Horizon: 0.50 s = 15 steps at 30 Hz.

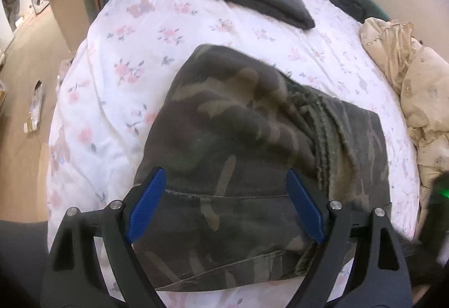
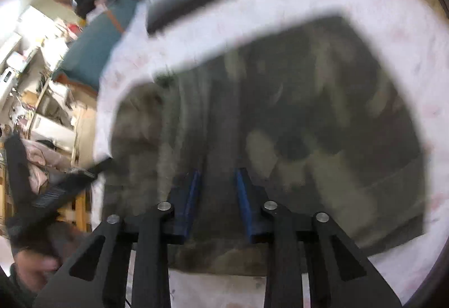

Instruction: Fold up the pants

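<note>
Left wrist: camo pants (image 1: 238,162) folded on bed (image 1: 118,61).

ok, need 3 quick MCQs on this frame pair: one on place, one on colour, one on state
1. Where does the folded dark grey garment lie relative to the camouflage pants?
A. On top of them
B. Apart from them, further up the floral bedsheet
C. On the floor

2. What colour are the pads of the left gripper?
A. Red
B. Green
C. Blue

3. How does the left gripper stand?
A. Open above the pants, nothing pinched
B. Shut on the grey garment
C. Shut on the bedsheet

Key: 1 B, a strip of bare sheet separates the two in the left wrist view. 2 C, both pads show blue against black fingers. 3 A, the pads stand wide apart with the fabric lying flat beyond them.
</note>
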Tool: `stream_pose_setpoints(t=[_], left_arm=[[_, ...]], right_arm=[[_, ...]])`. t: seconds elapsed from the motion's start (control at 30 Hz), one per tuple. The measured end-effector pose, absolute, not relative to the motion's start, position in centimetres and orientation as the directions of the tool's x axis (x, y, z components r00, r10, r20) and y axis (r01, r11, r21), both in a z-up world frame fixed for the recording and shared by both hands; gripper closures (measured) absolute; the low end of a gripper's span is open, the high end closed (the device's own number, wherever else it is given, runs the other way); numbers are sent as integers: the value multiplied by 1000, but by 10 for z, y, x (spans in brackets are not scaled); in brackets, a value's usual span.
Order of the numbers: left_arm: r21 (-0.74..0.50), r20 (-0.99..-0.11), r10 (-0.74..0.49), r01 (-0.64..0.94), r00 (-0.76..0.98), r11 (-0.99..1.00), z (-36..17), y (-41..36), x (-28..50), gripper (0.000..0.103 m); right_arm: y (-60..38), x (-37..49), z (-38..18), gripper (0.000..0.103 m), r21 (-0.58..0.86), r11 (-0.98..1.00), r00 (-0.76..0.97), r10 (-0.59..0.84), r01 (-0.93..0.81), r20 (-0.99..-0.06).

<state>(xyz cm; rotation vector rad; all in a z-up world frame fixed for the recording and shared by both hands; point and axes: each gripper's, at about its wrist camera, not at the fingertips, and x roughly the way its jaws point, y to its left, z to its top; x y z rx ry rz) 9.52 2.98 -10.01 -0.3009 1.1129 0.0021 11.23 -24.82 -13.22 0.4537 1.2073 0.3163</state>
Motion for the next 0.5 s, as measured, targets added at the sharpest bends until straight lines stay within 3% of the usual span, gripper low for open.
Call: stream_pose_setpoints(t=[0.1, 0.23, 0.27, 0.33, 0.37, 0.43, 0.5], left_arm=[[-235, -876, -154, -125, 456, 964, -95, 23, 96, 18], [-250, -871, -171, -114, 461, 962, -91, 19, 99, 18], [-253, -869, -173, -116, 464, 960, -90, 20, 99, 18], [-261, -866, -179, -118, 467, 958, -88, 18, 99, 18], [-268, -865, -184, -120, 466, 956, -87, 18, 99, 18], [-274, -866, -188, -123, 464, 954, -86, 17, 100, 18], [-276, -867, -191, -124, 460, 953, -86, 16, 100, 18]], right_arm=[[-226, 110, -150, 72, 404, 915, 306, 389, -14, -869], [-259, 106, -125, 70, 495, 864, 350, 439, 87, -828], [-277, 99, -113, 63, 498, 858, 402, 414, 127, -816], [-314, 83, -101, 15, 492, 837, 494, 331, 239, -804], [-332, 76, -99, 9, 485, 820, 527, 279, 305, -803], [-369, 57, -104, 8, 487, 752, 557, 194, 445, -808], [-397, 48, -124, 8, 511, 656, 524, 202, 555, -828]])
